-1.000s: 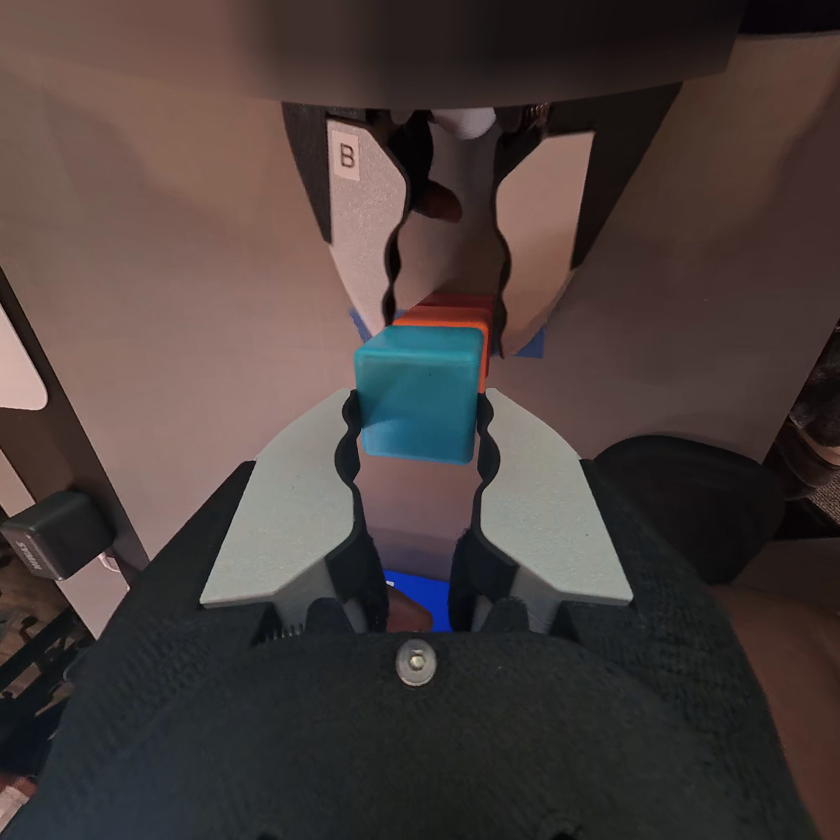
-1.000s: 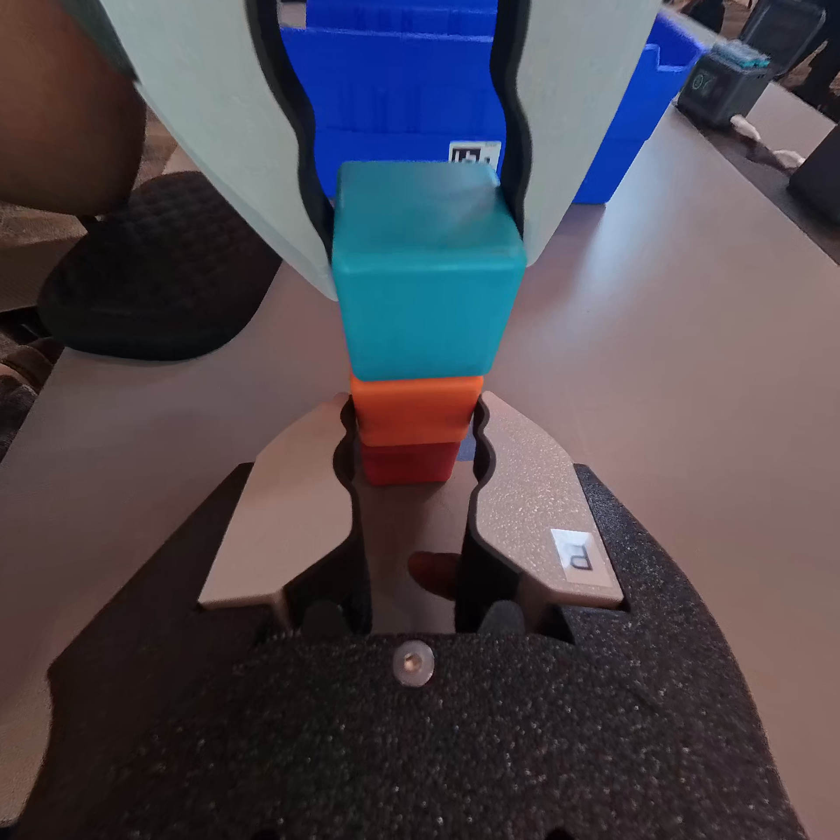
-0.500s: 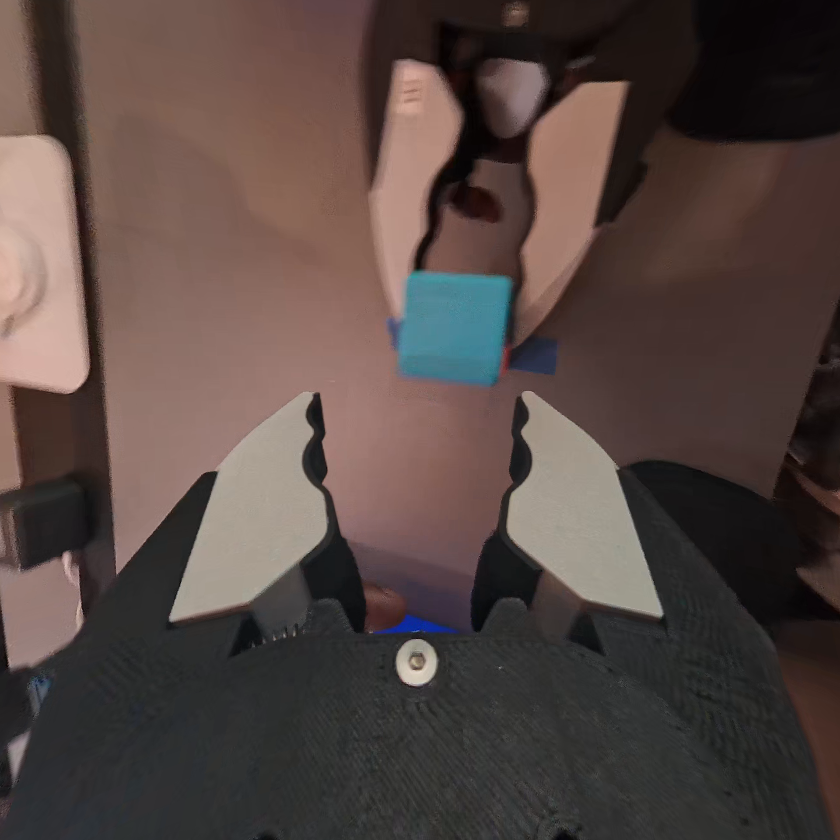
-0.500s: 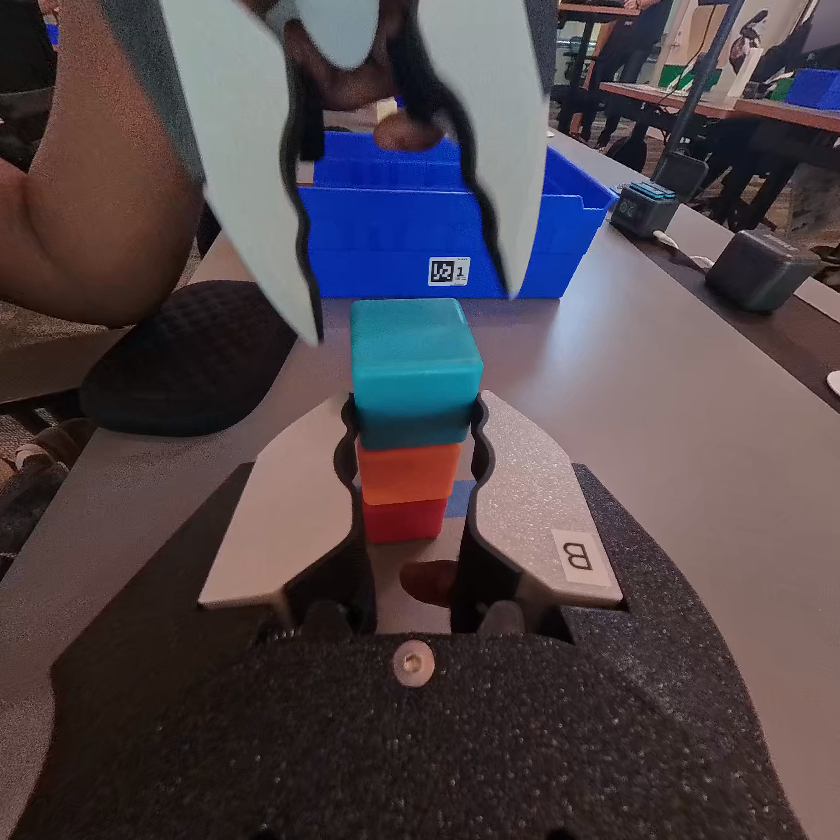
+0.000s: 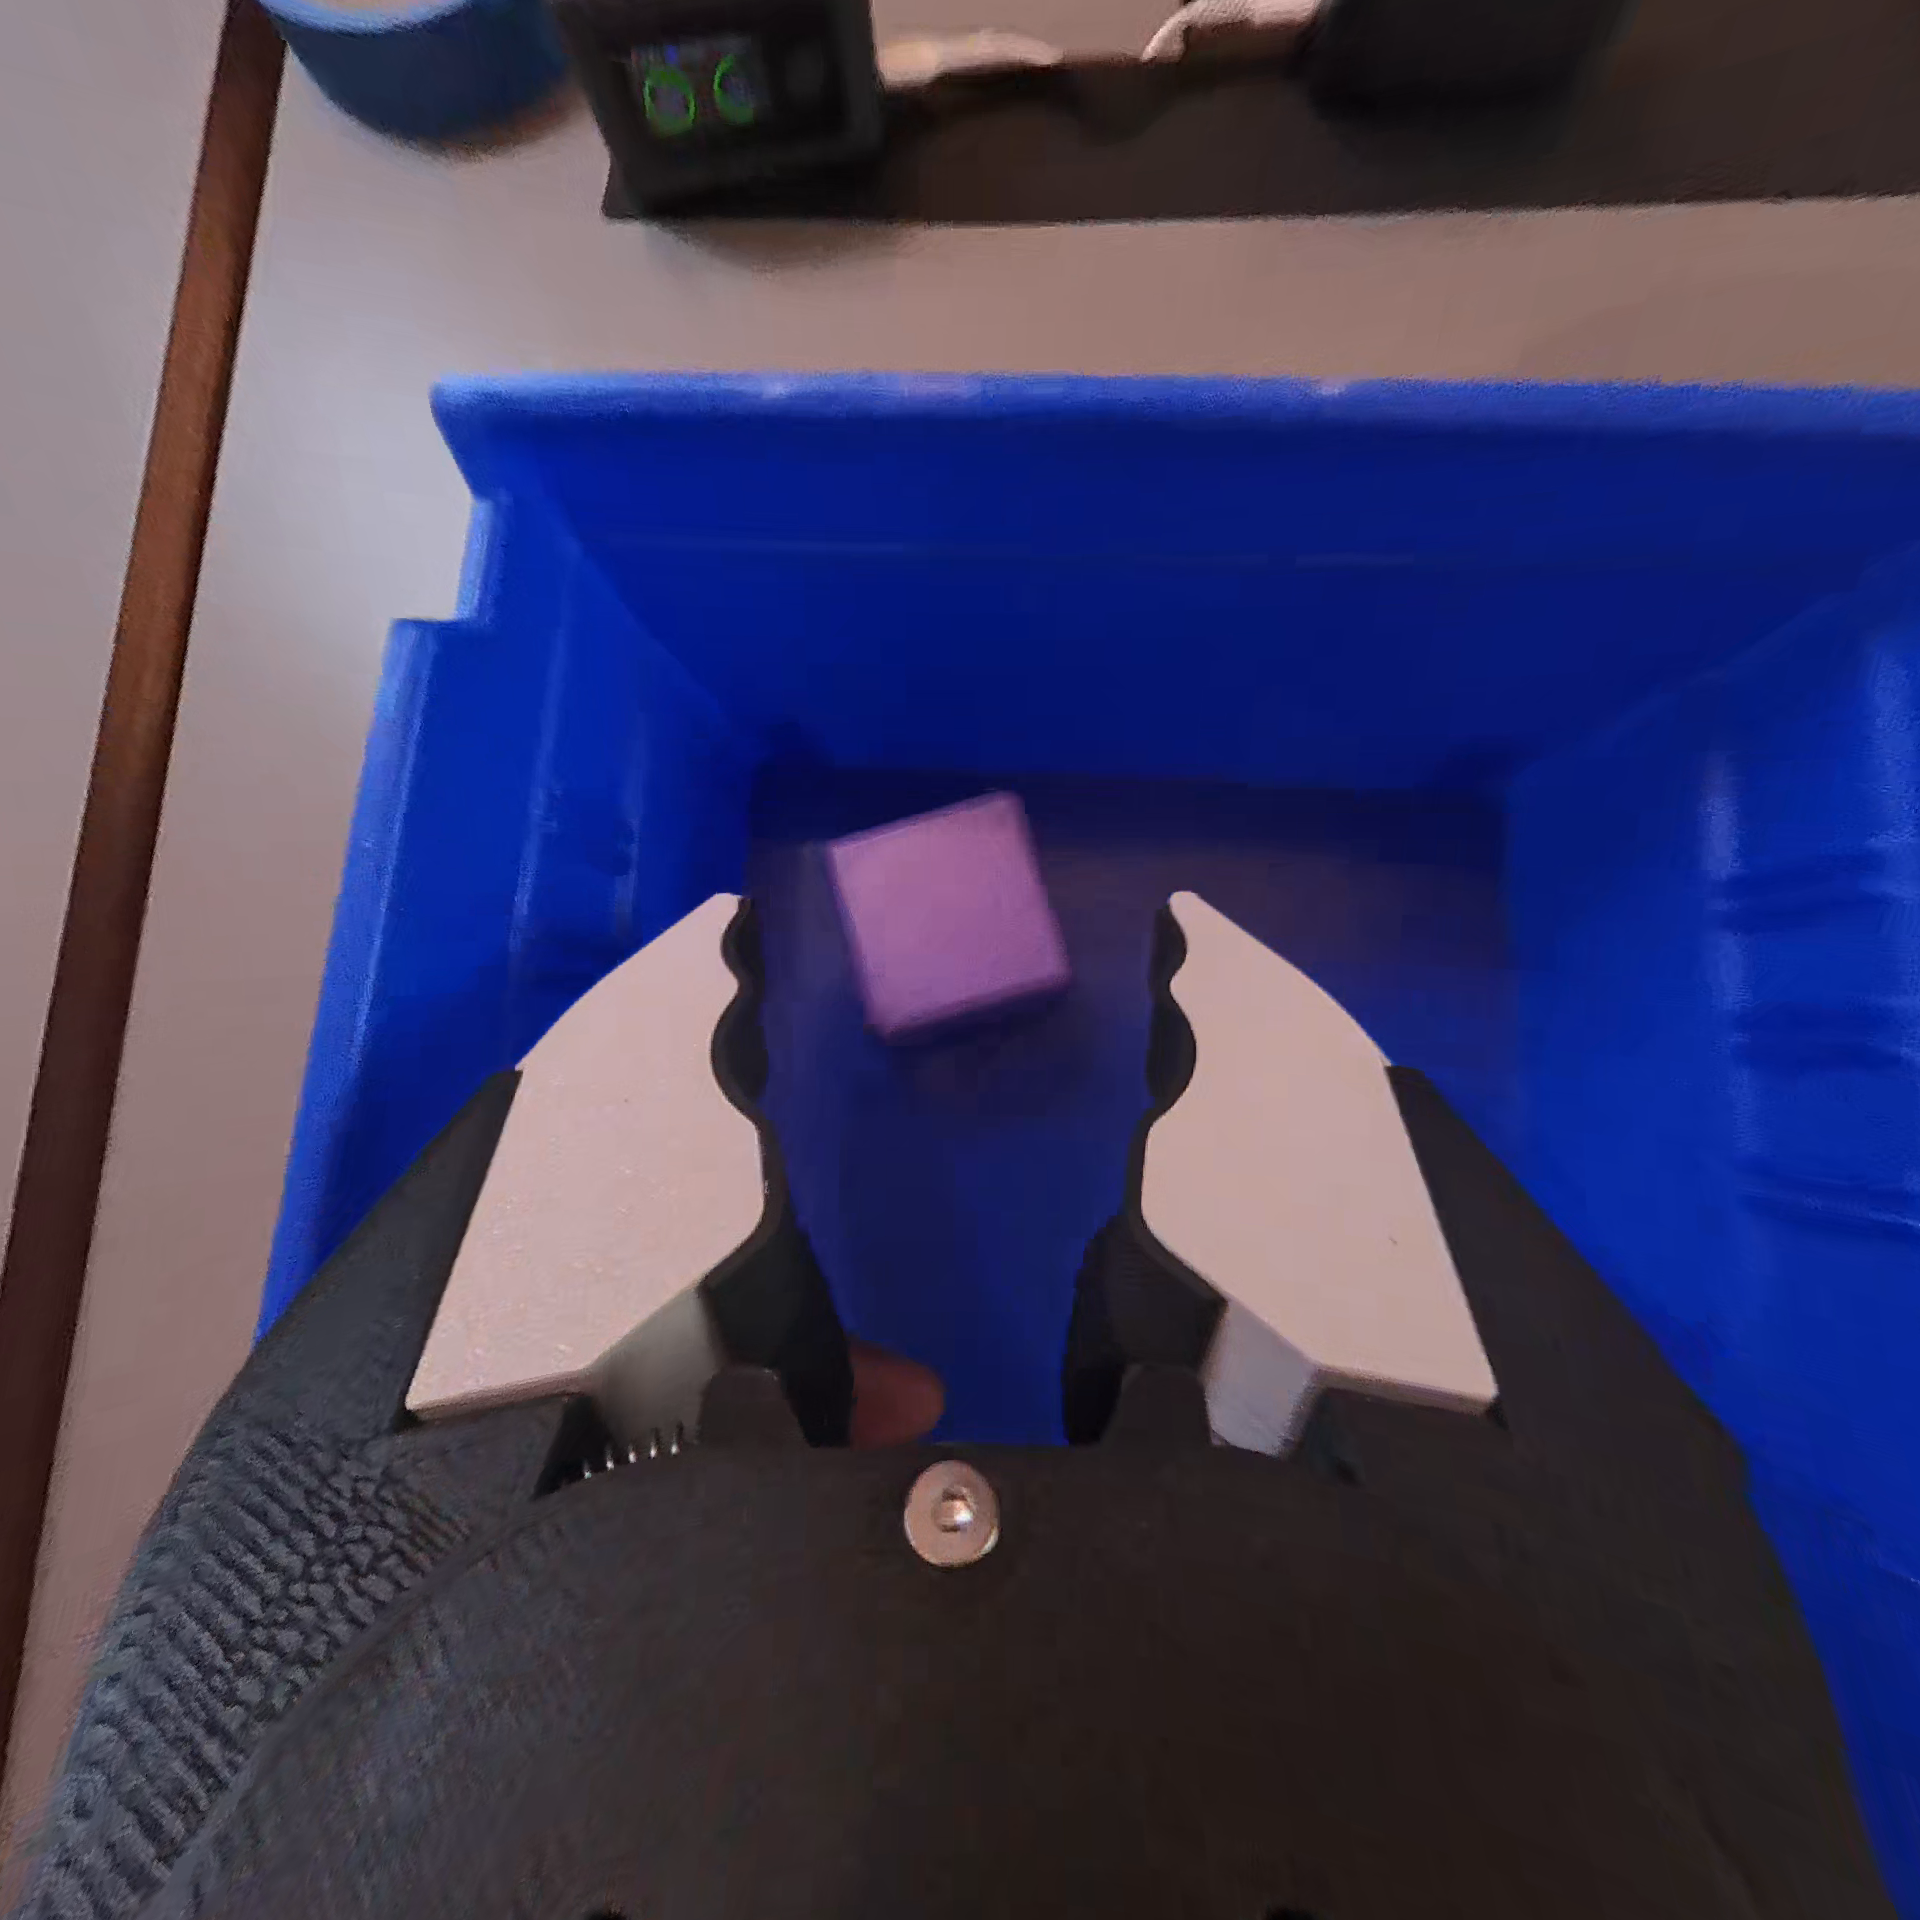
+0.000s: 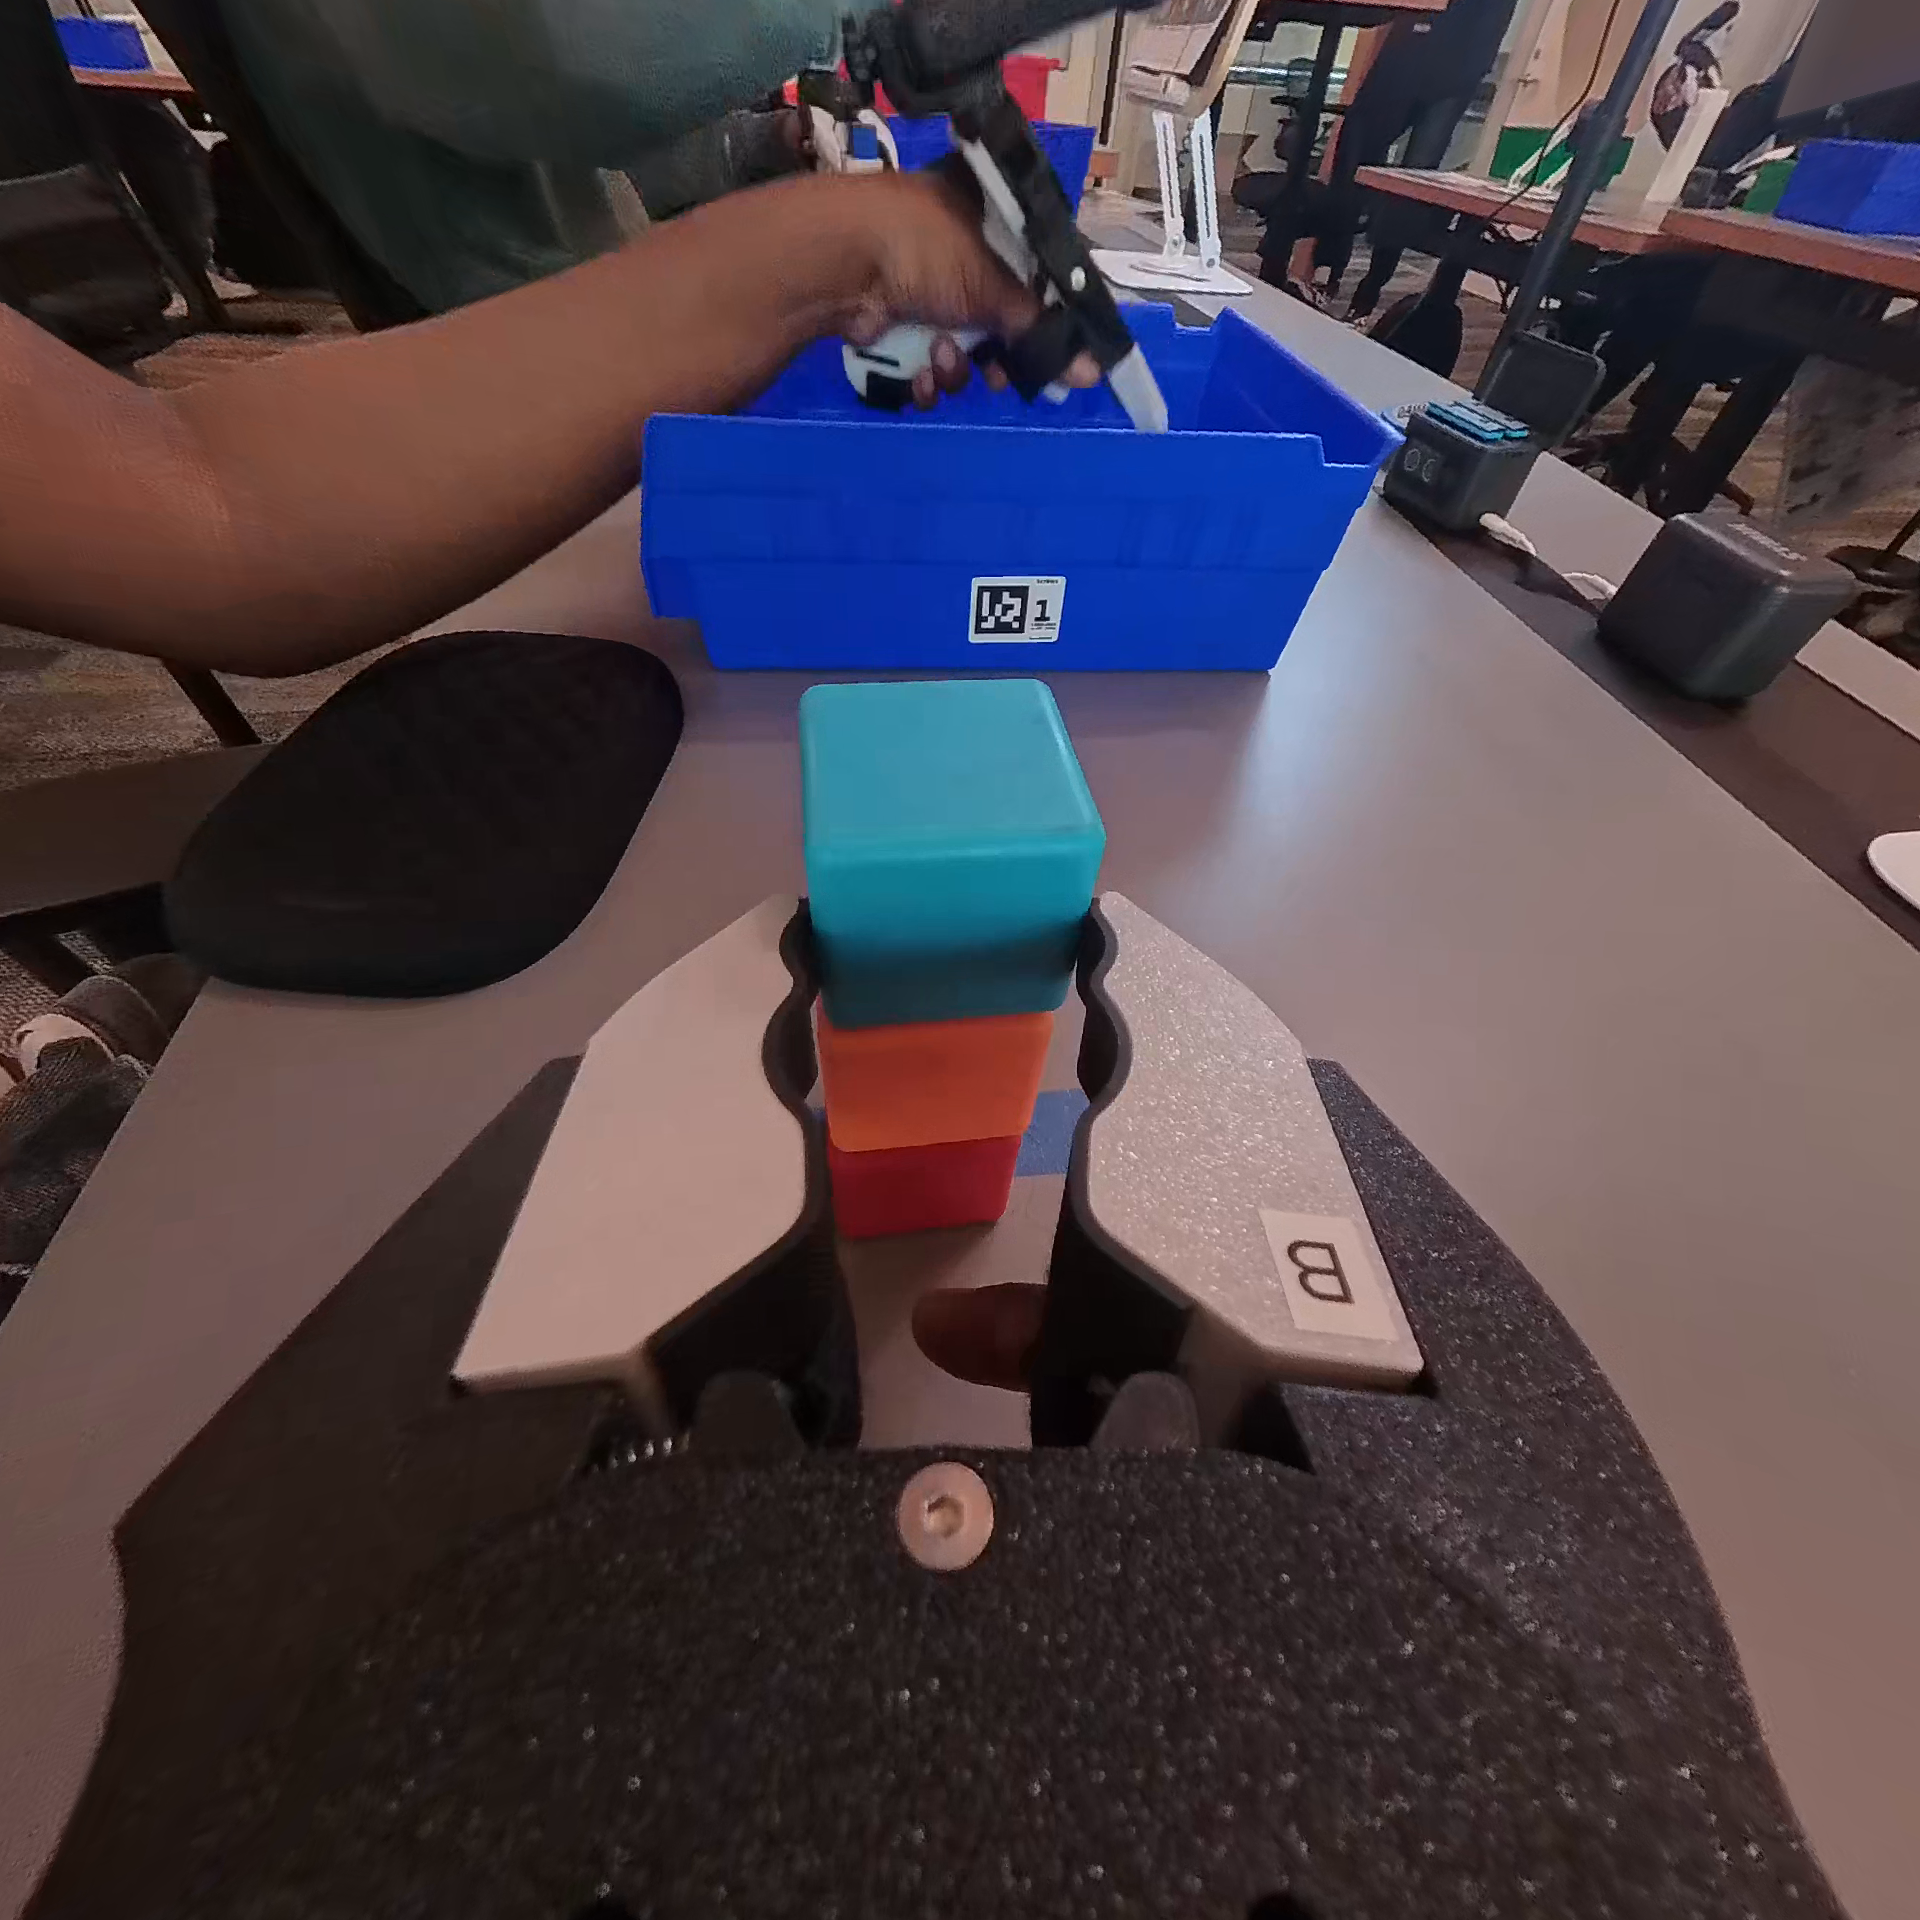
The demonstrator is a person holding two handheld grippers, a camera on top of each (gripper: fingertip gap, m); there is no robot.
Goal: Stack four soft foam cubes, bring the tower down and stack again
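Observation:
A tower of three foam cubes stands on the grey table (image 6: 1455, 987): teal cube (image 6: 940, 800) on orange cube (image 6: 930, 1081) on red cube (image 6: 920, 1184). My right gripper (image 6: 948, 914) is closed to cube width around the tower, its pads against the teal cube's lower sides. A purple cube (image 5: 945, 925) lies tilted on the floor of the blue bin (image 5: 1143, 582). My left gripper (image 5: 956, 902) is open and empty, above the purple cube. It also shows in the right wrist view (image 6: 1138, 400), held by a hand over the bin (image 6: 935, 520).
A black pad (image 6: 416, 810) lies left of the tower. Two dark boxes (image 6: 1455, 468) (image 6: 1714, 613) sit right of the bin. A black device with a green display (image 5: 727, 94) and a blue tape roll (image 5: 416, 62) lie beyond the bin. Blue tape (image 6: 1049, 1132) marks the tower's spot. The gap from one gripper's tips to the other's is roughly 40 cm.
My left gripper let go of the teal cube on top of the tower, opened, and swung away to the blue bin above the purple cube. My right gripper stayed at the tower.

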